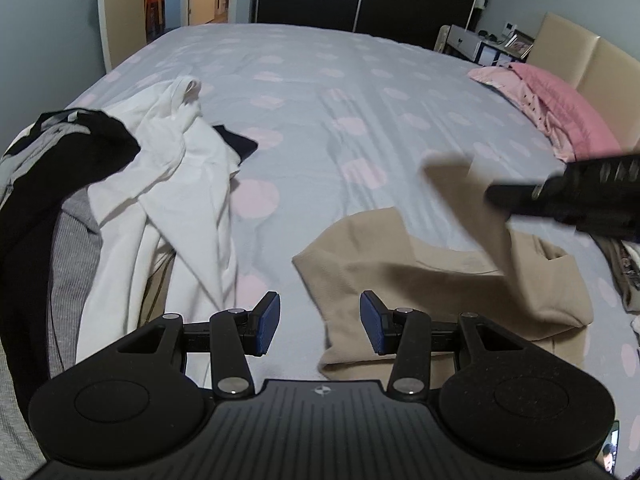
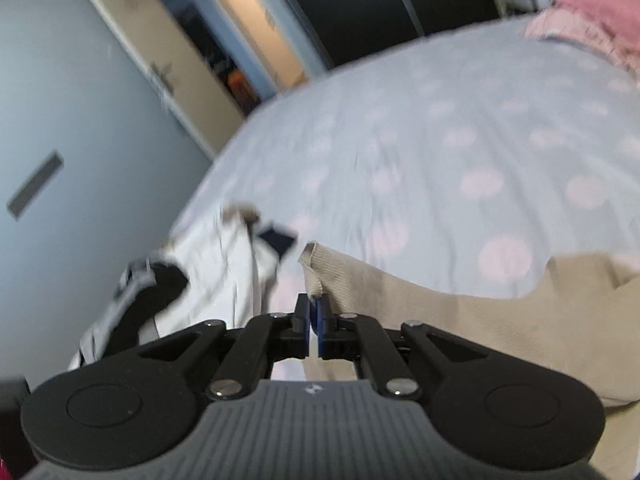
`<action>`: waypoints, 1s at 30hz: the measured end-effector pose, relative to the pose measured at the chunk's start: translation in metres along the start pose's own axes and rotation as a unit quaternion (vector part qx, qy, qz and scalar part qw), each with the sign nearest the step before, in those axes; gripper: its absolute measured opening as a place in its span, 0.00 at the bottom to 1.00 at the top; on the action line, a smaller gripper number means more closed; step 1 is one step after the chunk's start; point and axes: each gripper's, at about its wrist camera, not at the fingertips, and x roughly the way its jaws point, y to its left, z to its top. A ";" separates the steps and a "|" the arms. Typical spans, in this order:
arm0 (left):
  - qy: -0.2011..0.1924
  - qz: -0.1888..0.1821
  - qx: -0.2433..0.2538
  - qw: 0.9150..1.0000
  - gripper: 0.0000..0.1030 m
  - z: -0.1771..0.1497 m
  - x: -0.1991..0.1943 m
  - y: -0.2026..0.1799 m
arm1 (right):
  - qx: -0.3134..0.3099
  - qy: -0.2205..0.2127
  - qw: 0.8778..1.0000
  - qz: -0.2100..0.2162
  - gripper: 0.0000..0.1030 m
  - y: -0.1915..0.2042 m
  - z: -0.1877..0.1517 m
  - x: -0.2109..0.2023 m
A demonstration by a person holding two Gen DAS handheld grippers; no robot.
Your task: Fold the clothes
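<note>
Presently: beige top (image 1: 440, 276) on bed (image 1: 340, 92); left gripper (image 1: 319, 322) agape above its edge; right gripper (image 2: 314, 322) pinched on its corner.

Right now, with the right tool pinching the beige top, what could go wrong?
1. The right tool seems shut on only a thin edge of the beige top, so the fabric may slip out when lifted.
2. The left tool is open and holds nothing, so the top could bunch unevenly.
3. The white garment lies close beside it and might get dragged along.

Bed (image 1: 360, 92): beige top (image 1: 420, 280), clothes pile (image 1: 140, 200), pink bedding (image 1: 560, 108).
</note>
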 end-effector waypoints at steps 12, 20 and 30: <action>0.019 -0.049 0.004 0.999 0.41 -0.004 0.040 -0.020 | 0.015 0.011 0.997 -0.070 0.27 -0.056 0.003 -0.020; 0.061 -0.042 0.022 0.997 0.38 -0.010 0.074 -0.046 | 0.033 0.003 0.986 -0.161 0.30 -0.137 -0.001 -0.068; 0.077 -0.032 0.011 0.996 0.31 -0.016 0.092 -0.040 | 0.028 0.052 0.972 -0.227 0.34 -0.224 -0.041 -0.081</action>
